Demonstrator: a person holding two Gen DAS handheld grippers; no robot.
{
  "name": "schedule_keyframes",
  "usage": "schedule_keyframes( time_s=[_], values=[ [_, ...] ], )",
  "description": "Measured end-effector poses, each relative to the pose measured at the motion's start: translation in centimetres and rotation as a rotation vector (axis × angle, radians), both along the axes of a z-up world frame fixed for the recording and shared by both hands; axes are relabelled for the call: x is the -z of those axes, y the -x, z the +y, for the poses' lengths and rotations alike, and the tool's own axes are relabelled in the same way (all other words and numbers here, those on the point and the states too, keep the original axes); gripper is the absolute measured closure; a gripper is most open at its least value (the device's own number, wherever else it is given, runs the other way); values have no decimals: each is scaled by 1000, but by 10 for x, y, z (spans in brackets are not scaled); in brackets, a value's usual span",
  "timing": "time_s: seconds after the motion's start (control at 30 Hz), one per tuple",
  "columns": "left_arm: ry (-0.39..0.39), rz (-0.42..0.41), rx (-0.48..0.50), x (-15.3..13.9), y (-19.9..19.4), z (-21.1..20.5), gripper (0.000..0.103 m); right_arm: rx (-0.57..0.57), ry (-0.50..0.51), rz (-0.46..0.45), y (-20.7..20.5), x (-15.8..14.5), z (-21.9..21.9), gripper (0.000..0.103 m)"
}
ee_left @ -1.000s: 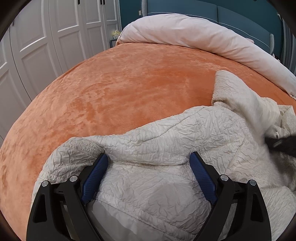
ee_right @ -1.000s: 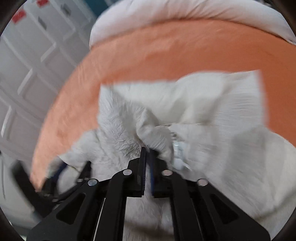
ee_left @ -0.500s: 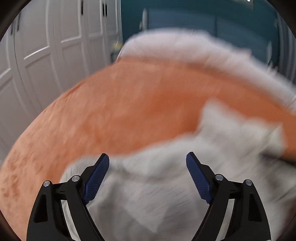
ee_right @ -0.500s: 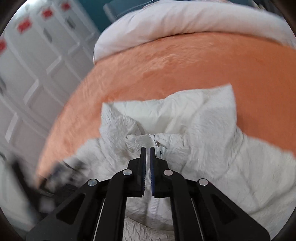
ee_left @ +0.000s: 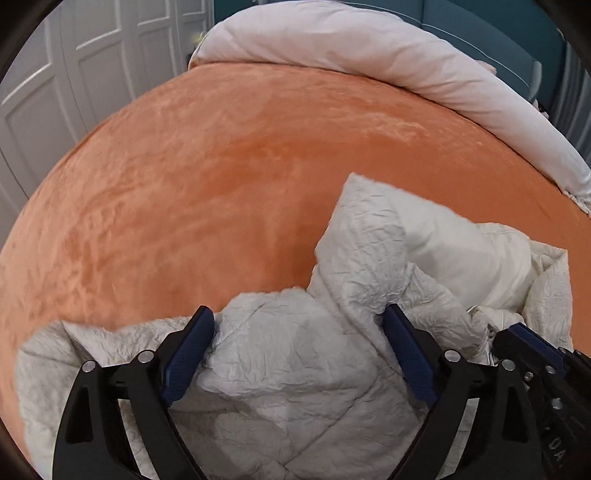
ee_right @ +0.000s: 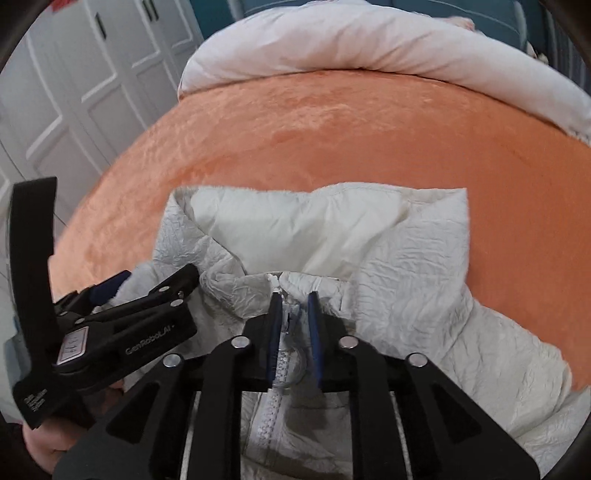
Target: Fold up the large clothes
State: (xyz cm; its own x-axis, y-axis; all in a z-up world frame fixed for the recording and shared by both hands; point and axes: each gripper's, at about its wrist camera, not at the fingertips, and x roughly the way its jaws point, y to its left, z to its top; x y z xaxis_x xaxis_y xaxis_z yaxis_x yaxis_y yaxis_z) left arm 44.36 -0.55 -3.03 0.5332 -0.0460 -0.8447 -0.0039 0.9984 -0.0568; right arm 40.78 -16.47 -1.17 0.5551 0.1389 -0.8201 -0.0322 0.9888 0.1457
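A white crinkled puffer jacket (ee_right: 406, 266) lies front up on the orange bed cover (ee_right: 332, 147), collar away from me, zipper (ee_right: 275, 387) running down its middle. It also shows in the left wrist view (ee_left: 295, 376). My left gripper (ee_left: 299, 347) is open, its jaws standing wide around a bunched shoulder fold of the jacket. It shows in the right wrist view (ee_right: 147, 291) at the jacket's left shoulder. My right gripper (ee_right: 293, 325) is open by a narrow gap, with the zipper slider and clear pull ring between its jaws just below the collar.
A rolled white duvet (ee_left: 369, 55) lies along the far side of the bed. White wardrobe doors (ee_right: 74, 92) stand to the left. A teal headboard (ee_left: 498, 22) is behind the duvet. Bare orange cover stretches beyond the jacket.
The right gripper has gone from shut to slightly open and now sits over the zipper at the collar. The left gripper has come back down around the shoulder fold.
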Motion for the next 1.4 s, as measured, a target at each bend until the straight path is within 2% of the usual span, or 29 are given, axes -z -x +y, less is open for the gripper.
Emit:
schedule_keyframes(
  time_s=[0.13,0.17,0.3,0.4,0.47,0.57,0.63,0.67,0.8,0.9,0.97,1.03,1.1,1.17,1.23,1.27,1.33,1.4],
  values=[
    [-53,7,8,2,-2,-13,5,-1,49,7,-14,4,7,87],
    [-65,8,10,1,-5,-13,5,20,33,-3,-15,4,4,100],
    [-72,2,14,-5,-11,-17,5,158,-124,-54,-5,6,-30,101],
    [-58,24,19,4,-18,-19,5,125,-167,-118,5,-3,-29,100],
    [-39,20,21,7,-20,-18,5,31,-193,-160,12,-13,-18,99],
    [2,16,16,9,-21,-14,5,-64,-131,-66,2,2,6,101],
    [11,15,13,10,-22,-13,5,-37,-121,-16,-7,13,4,103],
    [14,13,12,10,-23,-13,5,-15,-149,-15,-9,15,-3,103],
    [49,-4,9,7,-18,-9,5,147,-149,-59,-4,12,-25,103],
    [91,-29,-34,-6,-2,6,5,120,-158,-84,3,6,-23,103],
    [120,-55,-56,-12,10,15,5,72,-216,-142,21,-7,-24,101],
    [117,-38,-65,-9,11,18,5,101,-232,-208,42,-19,-35,101],
    [66,1,-58,-2,2,10,5,161,-239,-183,46,-17,-47,100],
    [-23,11,-32,2,-6,-7,5,185,-250,-128,39,-6,-55,100],
    [-78,11,-7,4,-11,-17,5,144,-234,-78,29,4,-47,100],
    [-110,7,5,5,-15,-24,5,108,-196,-58,21,8,-36,98],
    [-124,1,14,8,-22,-26,5,85,-153,-55,16,12,-27,98],
    [-97,4,16,12,-29,-23,5,108,-208,-70,16,12,-37,100]
  ],
)
